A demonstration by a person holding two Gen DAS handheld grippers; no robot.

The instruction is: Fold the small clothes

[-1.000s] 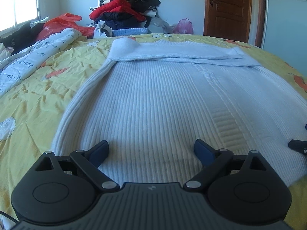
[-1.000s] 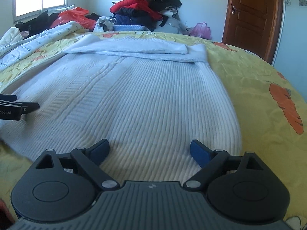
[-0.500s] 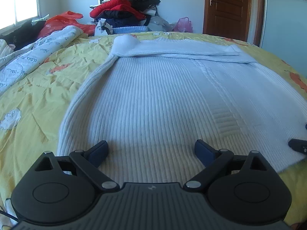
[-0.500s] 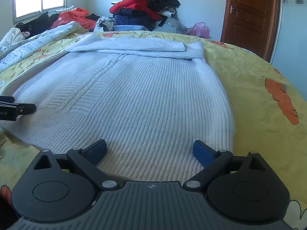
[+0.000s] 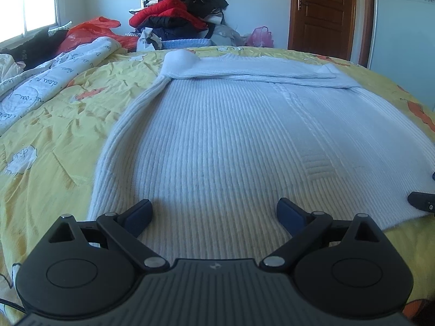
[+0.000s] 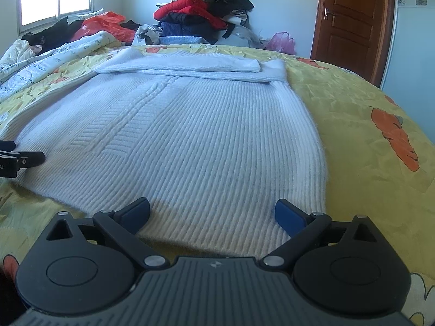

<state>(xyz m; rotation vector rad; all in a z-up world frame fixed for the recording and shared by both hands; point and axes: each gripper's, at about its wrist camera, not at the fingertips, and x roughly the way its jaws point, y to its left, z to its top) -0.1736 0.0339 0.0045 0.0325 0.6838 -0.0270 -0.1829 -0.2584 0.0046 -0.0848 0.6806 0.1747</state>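
Spreading wide, both jaws hover empty over the white sweater [image 5: 217, 141]; no legible writing.

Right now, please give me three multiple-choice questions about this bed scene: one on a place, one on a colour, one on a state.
1. Where does the white sweater lie?
A. on the yellow bedspread
B. on the clothes pile
C. on the floor

2. What colour is the door?
A. white
B. brown
C. blue

3. How is the right claw?
A. shut on the sweater
B. open
C. shut, empty

Answers: 1 A, yellow cloth shows all around the sweater. 2 B, it is brown wood. 3 B, its jaws stand wide apart over the near hem, having just been opening, pressing nothing.
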